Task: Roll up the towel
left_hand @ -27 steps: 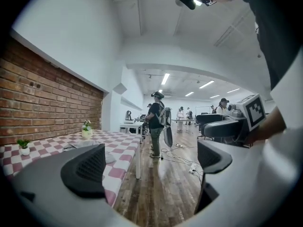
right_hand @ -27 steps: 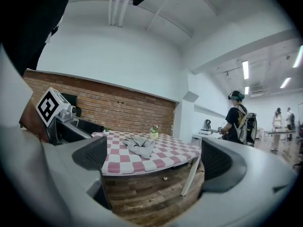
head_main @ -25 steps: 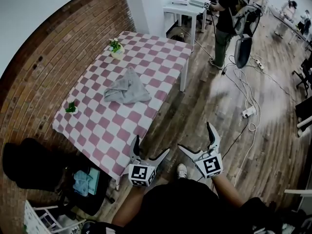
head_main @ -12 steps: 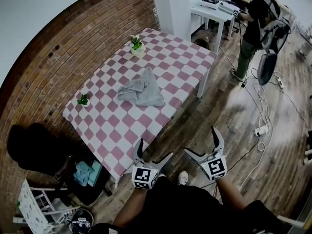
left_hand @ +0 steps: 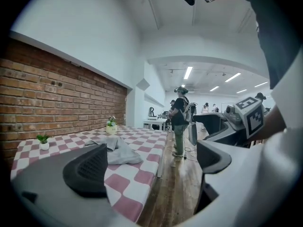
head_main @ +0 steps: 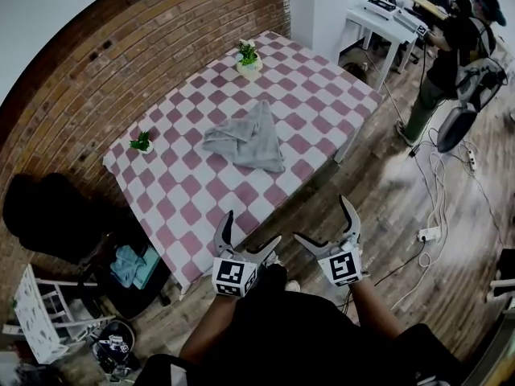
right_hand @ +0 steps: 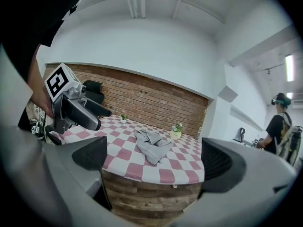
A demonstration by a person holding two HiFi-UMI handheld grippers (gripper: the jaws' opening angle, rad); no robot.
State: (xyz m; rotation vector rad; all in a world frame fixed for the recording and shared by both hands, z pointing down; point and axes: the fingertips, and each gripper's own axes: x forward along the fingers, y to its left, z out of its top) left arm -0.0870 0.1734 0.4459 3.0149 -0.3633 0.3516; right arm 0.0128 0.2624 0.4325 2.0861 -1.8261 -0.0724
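Note:
A grey towel [head_main: 249, 140] lies crumpled in a loose heap at the middle of the table [head_main: 181, 195], which wears a pink-and-white checked cloth. The towel also shows in the left gripper view [left_hand: 117, 151] and the right gripper view [right_hand: 152, 145]. Both grippers hang over the wooden floor in front of the table's near edge, well short of the towel. My left gripper [head_main: 248, 236] is open with nothing between its jaws. My right gripper [head_main: 324, 224] is open and empty too.
Two small potted plants stand on the table, one at the far end [head_main: 248, 55] and one at the left edge [head_main: 142, 142]. A brick wall [head_main: 121, 71] runs behind. A person [head_main: 455, 51] stands by a white desk [head_main: 386, 18]. Cables [head_main: 438, 215] trail on the floor; a bag [head_main: 133, 268] lies under the table's left corner.
The head view has swung right and moved closer, so the table and towel now sit nearer the middle. Both grippers stay open, held in front of the body.

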